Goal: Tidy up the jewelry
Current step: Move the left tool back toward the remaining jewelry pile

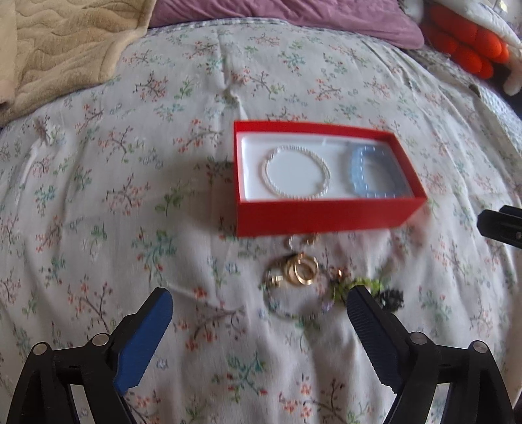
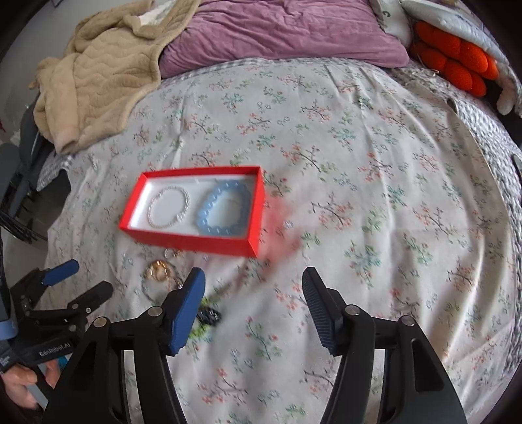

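Note:
A red box [image 1: 323, 215] [image 2: 195, 241] with a white lining lies on the floral bedspread. It holds a white bead bracelet [image 1: 296, 172] [image 2: 169, 207] on the left and a blue bead bracelet [image 1: 375, 171] [image 2: 223, 208] on the right. In front of the box lies a loose pile: gold rings [image 1: 301, 270] [image 2: 159, 271], a thin chain [image 1: 287, 313], green beads [image 1: 368, 283] [image 2: 200, 331] and a dark piece [image 1: 393, 296] [image 2: 208, 315]. My left gripper [image 1: 259, 303] [image 2: 78, 277] is open and empty above the pile. My right gripper [image 2: 254, 287] is open and empty to the right of the pile.
A beige blanket [image 2: 98, 75] [image 1: 65, 42] lies at the back left and a purple pillow [image 2: 280, 36] [image 1: 293, 16] at the back. An orange plush [image 2: 456, 62] [image 1: 466, 49] sits at the back right. The bed's left edge [image 2: 49, 182] drops off near the box.

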Demonstrator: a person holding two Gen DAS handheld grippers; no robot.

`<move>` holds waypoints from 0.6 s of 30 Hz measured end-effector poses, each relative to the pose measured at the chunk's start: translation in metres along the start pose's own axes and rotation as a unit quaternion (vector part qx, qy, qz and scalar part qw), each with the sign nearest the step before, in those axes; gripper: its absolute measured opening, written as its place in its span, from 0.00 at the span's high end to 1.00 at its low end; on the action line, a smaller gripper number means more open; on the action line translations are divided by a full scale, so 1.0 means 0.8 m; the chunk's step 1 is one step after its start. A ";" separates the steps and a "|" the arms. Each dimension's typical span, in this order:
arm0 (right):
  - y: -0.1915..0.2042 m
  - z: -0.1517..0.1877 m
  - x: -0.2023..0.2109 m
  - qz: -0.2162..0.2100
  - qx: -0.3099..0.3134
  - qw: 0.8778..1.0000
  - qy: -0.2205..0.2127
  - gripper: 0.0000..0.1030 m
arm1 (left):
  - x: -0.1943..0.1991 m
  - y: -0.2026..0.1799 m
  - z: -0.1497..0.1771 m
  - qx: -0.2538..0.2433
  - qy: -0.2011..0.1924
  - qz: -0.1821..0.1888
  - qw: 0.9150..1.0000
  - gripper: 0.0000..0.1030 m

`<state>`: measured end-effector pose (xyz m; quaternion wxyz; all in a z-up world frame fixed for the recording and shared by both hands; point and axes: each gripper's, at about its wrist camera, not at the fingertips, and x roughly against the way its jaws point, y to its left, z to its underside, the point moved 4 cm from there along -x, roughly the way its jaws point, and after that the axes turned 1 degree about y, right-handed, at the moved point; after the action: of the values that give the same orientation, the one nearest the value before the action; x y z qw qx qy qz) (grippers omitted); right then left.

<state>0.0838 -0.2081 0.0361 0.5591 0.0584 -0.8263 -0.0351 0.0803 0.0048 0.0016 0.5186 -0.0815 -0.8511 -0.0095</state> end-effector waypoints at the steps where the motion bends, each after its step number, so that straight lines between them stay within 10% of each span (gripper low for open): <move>1: -0.001 0.005 0.001 0.001 0.000 1.000 0.002 0.34 | -0.001 -0.001 0.004 0.000 0.001 0.001 1.000 0.11; 18: -0.048 0.099 -0.028 0.059 -0.008 0.997 0.046 0.29 | -0.023 0.010 0.076 -0.005 0.013 0.007 1.000 0.09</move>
<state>0.0209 -0.2438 -0.0187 0.5983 0.0064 -0.8012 -0.0054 0.0362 0.0166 -0.0433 0.5296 -0.0898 -0.8434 -0.0117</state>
